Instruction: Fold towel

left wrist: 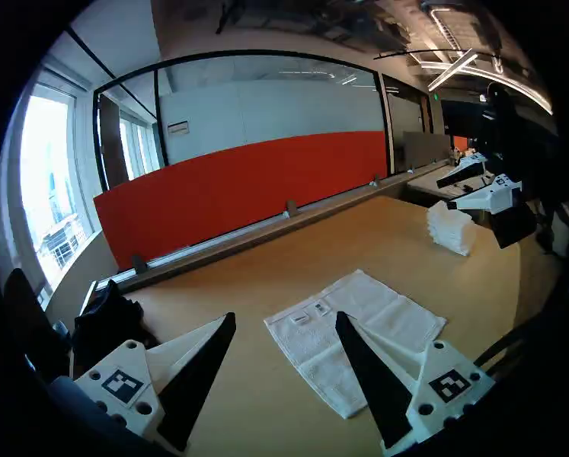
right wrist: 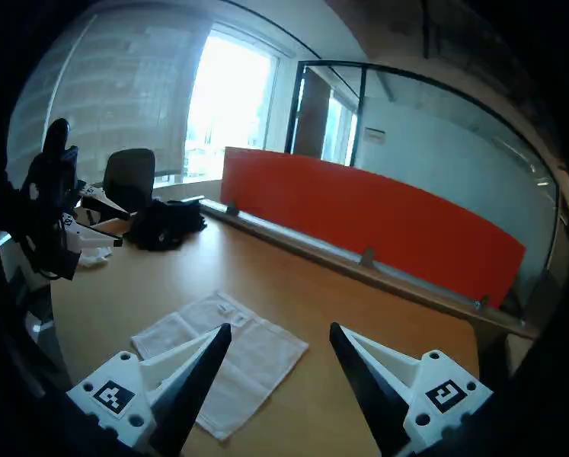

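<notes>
White towel lying flat on the wooden desk, label side up, near edge. Left gripper is open and holds nothing, above the desk, its right finger overlapping the towel in the left gripper view. Right gripper has its jaws likewise apart and empty. Far right: stack of folded towels. Far side: orange partition.

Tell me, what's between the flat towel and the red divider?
Only bare desk lies between the towel and the red divider, as the left gripper view shows.
</notes>
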{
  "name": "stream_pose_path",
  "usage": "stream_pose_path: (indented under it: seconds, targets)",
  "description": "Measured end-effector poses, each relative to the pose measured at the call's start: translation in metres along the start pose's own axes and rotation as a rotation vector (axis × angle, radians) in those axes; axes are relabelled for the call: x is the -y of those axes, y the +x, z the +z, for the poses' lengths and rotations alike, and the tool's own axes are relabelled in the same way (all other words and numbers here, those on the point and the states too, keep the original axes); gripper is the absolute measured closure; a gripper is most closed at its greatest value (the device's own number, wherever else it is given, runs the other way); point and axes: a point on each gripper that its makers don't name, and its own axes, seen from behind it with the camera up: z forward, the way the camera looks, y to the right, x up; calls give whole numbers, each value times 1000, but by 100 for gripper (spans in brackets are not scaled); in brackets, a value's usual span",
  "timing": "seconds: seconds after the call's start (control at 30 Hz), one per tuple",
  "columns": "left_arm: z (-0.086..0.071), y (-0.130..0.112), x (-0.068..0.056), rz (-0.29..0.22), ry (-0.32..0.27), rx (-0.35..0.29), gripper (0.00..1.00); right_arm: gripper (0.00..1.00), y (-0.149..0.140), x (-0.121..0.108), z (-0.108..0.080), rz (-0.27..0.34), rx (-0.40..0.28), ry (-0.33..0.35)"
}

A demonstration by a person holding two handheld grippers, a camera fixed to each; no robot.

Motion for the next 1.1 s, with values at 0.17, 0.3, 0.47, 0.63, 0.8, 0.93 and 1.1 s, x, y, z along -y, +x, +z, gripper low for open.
stream_pose_path:
  seconds: [0.17,0.3,0.47,0.63,0.8,0.93,1.1]
  targets:
    - [4,-19,-11,4,-18,26,2,0,-18,10,6,9,24,16]
    - [7,-32,-18,1,-32,42,3,0,-32,17,10,26,40,30]
    - [11,-49,-26,-1,-48,66,2,0,-53,23,16,31,68,42]
    - [14,-68,-33,5,-60,96,2,0,-78,29,20,24,111,54]
    - [17,-87,-41,7,-75,127,3,0,-99,38,25,22,144,72]
    - [21,-104,-50,13,-96,155,3,0,-118,45,29,25,176,85]
    - [25,-123,-60,29,-121,187,2,0,-139,53,33,29,210,100]
